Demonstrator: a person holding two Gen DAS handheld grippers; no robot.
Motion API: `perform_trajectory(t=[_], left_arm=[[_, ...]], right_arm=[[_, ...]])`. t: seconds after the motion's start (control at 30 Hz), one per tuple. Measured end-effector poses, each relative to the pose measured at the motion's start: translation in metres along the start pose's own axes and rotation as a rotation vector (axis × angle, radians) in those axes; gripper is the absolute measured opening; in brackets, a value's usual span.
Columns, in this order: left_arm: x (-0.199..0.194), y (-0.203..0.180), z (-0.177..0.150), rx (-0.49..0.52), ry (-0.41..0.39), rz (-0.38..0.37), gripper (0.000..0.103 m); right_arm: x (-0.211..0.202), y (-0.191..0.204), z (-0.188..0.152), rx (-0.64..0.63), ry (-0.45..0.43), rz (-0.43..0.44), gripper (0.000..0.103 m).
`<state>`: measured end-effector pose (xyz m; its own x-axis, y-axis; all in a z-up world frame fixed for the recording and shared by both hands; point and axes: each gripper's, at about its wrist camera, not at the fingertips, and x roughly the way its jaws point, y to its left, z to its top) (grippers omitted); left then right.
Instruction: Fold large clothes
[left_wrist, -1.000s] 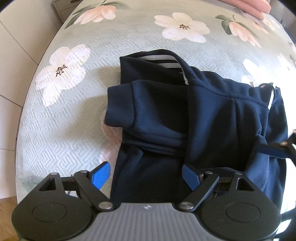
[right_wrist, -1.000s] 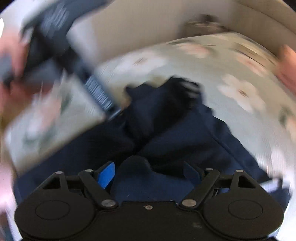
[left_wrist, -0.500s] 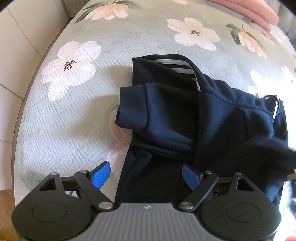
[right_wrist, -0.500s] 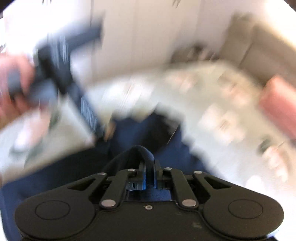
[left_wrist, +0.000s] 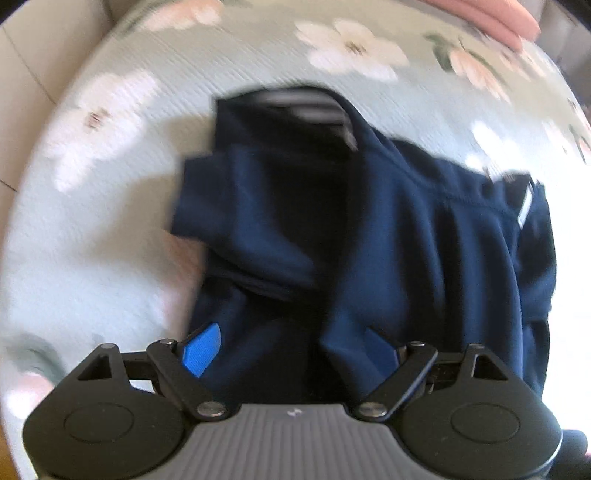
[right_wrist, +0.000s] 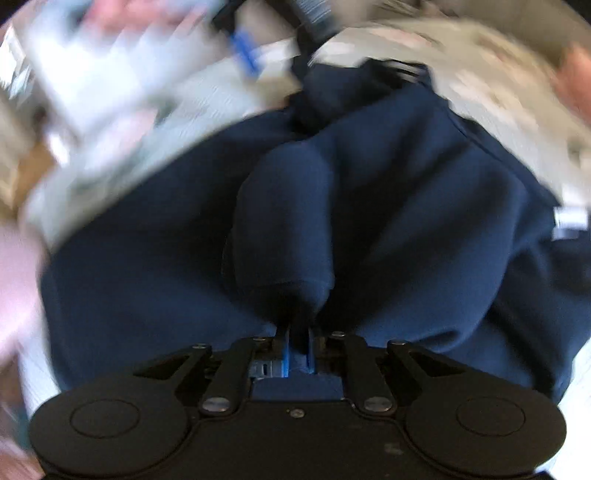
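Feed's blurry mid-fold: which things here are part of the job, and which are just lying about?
Job:
navy garment
right gripper, shut on a fold of it
left gripper, open over it

Lying about:
floral bedspread
pink cloth

Left gripper (left_wrist: 291, 350): grey ribbed housing at lower centre, flanked by two black round discs; black linkage bars with silver pivot screws; bright blue finger pads (left_wrist: 202, 349). Small pale mark on the grey housing, illegible.

Right gripper (right_wrist: 297, 350): all-black housing, two round discs, black linkages with silver screws, thin blue pads at centre.
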<state>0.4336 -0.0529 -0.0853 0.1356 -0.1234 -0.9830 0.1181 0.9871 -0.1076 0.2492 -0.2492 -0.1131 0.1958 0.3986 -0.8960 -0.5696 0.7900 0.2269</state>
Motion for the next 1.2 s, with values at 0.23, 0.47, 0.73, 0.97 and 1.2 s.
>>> perform_trajectory(t=[0.23,0.47,0.73,0.97,1.2], left_arm=[[0.04,-0.047,-0.026,0.123,0.116,-0.017,0.087],[0.067,-0.045,-0.06,0.139,0.211,0.017,0.097],[0.066,-0.029,-0.08,0.08,0.215,-0.021,0.102],[0.024,-0.005,-0.086,0.058,0.142,-0.054,0.098],[-0.021,0.041,-0.119,0.05,0.077,0.026,0.098]], right_arm=[[-0.055,-0.039,0.038,0.119,-0.148,0.009,0.082],[0.023,-0.074,0.017,0.168,0.128,-0.094,0.082],[0.026,-0.092,-0.006,0.384,0.137,-0.089,0.092],[-0.045,-0.086,-0.023,0.535,-0.044,-0.136,0.092],[-0.071,-0.071,-0.092,0.654,0.008,-0.242,0.093]])
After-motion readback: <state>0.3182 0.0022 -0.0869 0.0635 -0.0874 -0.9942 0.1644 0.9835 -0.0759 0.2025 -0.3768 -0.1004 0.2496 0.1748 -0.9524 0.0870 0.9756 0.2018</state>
